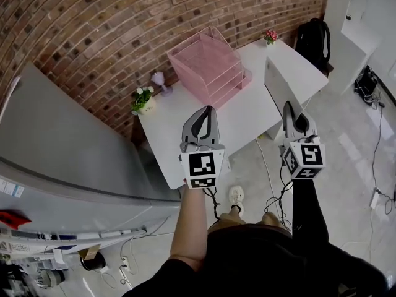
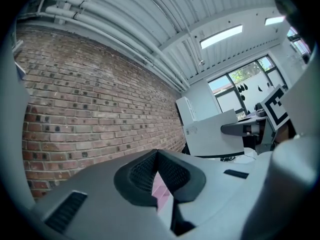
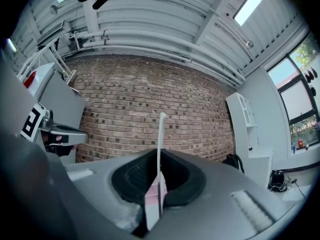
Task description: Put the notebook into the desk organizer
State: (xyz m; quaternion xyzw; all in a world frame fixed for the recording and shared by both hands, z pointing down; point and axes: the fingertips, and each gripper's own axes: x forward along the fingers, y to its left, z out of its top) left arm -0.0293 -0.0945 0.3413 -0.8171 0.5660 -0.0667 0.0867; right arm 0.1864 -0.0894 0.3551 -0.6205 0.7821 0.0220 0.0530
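The right gripper (image 3: 159, 159) pinches the white notebook (image 1: 281, 85) and holds it up on its edge. The left gripper (image 1: 207, 110) has its 2 jaws pressed together on nothing. The pink desk organizer (image 1: 210, 64) sits on the white table (image 1: 247, 117), at 12 o'clock from the left gripper.

Indoor office-style workroom, possibly a lab or studio set-up. Exposed brick wall (image 1: 124, 30) behind white table (image 1: 247, 119). On table: pink desk organizer (image 1: 210, 64), small potted flowers (image 1: 143, 99), second pot of pink flowers (image 1: 270, 36) further along. Typical desk decor. Black backpack (image 1: 313, 39) propped by the wall. Loose cables (image 1: 378, 159) trailing over pale floor (image 1: 346, 159). Large grey cabinet (image 1: 68, 147) at left. Overhead: ribbed white ceiling (image 3: 165, 4), exposed pipes (image 2: 95, 21), strip lights (image 2: 221, 36). Big windows (image 2: 242, 81) at far end, white shelving unit (image 3: 246, 124) beside the brick.
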